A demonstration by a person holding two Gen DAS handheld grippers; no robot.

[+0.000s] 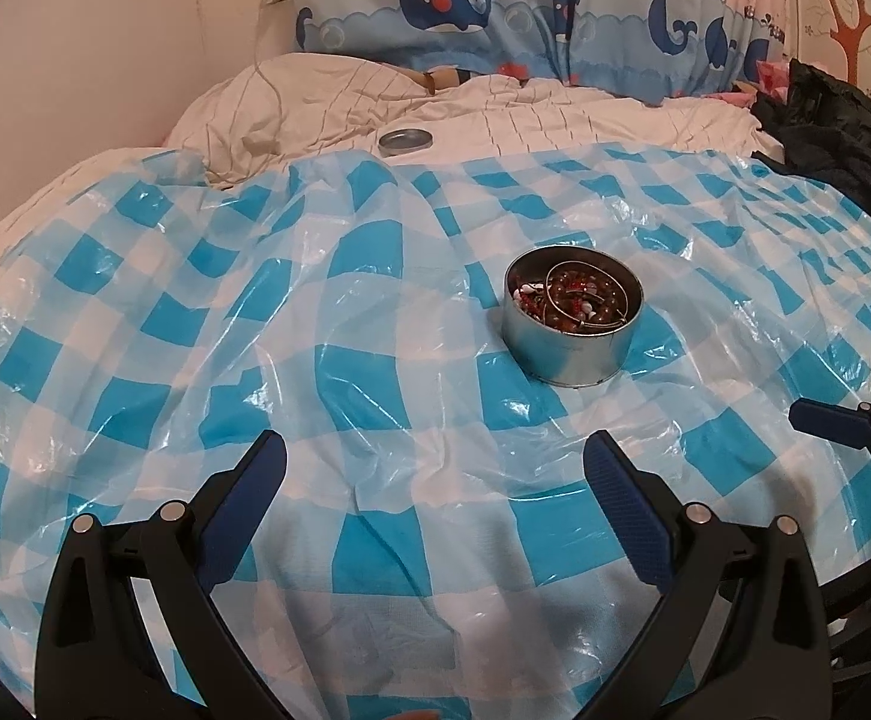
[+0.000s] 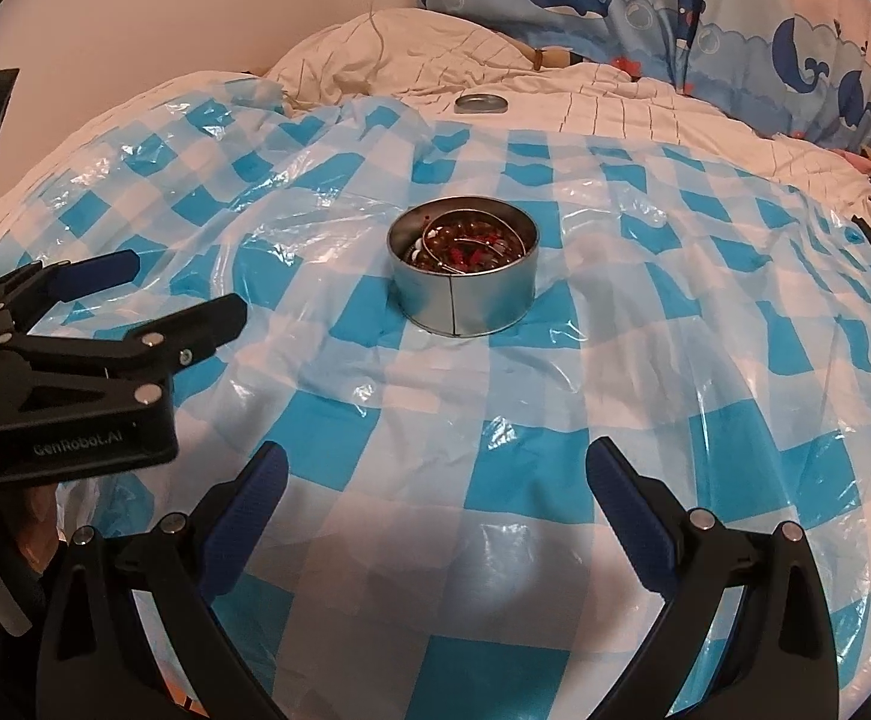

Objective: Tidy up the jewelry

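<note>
A round metal tin (image 1: 573, 336) stands on the blue-and-white checked plastic sheet (image 1: 255, 312). It holds red and brown bead bracelets with wire bangles (image 1: 579, 297). The tin also shows in the right wrist view (image 2: 465, 294), with the jewelry (image 2: 465, 249) inside. My left gripper (image 1: 435, 456) is open and empty, short of the tin and to its left. My right gripper (image 2: 437, 465) is open and empty, just short of the tin. The left gripper shows at the left in the right wrist view (image 2: 180, 288). A right fingertip (image 1: 825, 420) shows at the right edge of the left wrist view.
The tin's lid (image 1: 405, 141) lies on the white duvet (image 1: 555, 114) beyond the sheet; it also shows in the right wrist view (image 2: 481, 103). A whale-print curtain (image 1: 495, 6) hangs behind. Dark clothing (image 1: 837, 126) lies at the right. A cable (image 1: 264, 78) hangs down the wall.
</note>
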